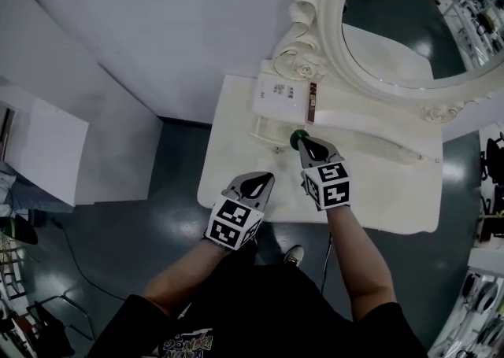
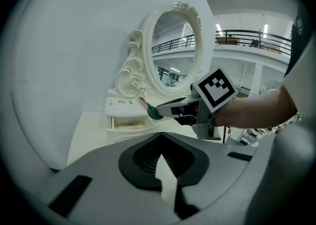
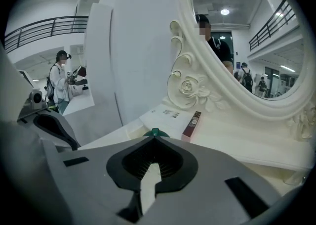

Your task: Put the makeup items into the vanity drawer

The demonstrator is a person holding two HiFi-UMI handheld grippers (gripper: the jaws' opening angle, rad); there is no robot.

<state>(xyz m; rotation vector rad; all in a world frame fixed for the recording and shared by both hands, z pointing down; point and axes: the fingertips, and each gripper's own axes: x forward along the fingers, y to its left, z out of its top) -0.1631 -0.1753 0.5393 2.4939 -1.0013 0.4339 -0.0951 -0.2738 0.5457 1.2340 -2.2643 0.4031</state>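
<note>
A white vanity table (image 1: 236, 167) carries a small drawer unit (image 1: 277, 90) beside an oval mirror. Its drawer (image 1: 266, 131) (image 2: 129, 122) is pulled open toward me. My right gripper (image 1: 303, 142) (image 3: 154, 137) is shut on a small round green makeup item (image 1: 298, 140) (image 2: 154, 113) (image 3: 155, 132) and holds it just above the drawer's right end. A slim dark-red lipstick box (image 1: 313, 103) (image 3: 191, 125) lies on top of the unit. My left gripper (image 1: 266, 178) (image 2: 160, 134) hovers over the table nearer its front edge, shut and empty.
The ornate white mirror (image 1: 409, 49) rises behind the drawer unit, with a carved scroll (image 1: 303, 2) at its left. A white wall stands behind and to the left. The dark floor (image 1: 118, 246) lies below the table's front edge. A white cabinet (image 1: 43, 152) stands at the far left.
</note>
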